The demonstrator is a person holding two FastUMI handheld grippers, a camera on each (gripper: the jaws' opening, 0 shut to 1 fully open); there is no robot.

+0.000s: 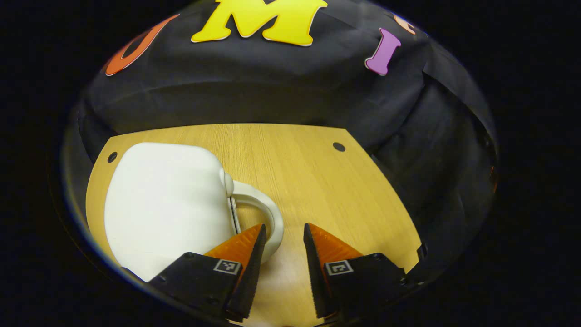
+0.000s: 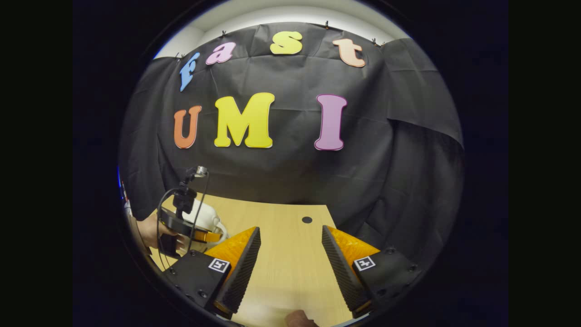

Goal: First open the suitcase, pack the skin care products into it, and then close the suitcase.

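Suitcase [image 1: 168, 204] shut on table [image 1: 317, 181] | left gripper [image 1: 283, 236], right gripper [image 2: 290, 238] jaws apart

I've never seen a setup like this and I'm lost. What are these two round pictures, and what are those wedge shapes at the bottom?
Each picture comes from a camera riding on a hand-held claw, looking along its two fingers. Those wedges are the fingers. In the left gripper view, the left claw is open, close to the handle of a closed white suitcase lying on a wooden table. In the right gripper view, the right claw is open over bare table, holding nothing; farther off at its left you see the other claw, held by a person's hand, at the suitcase.
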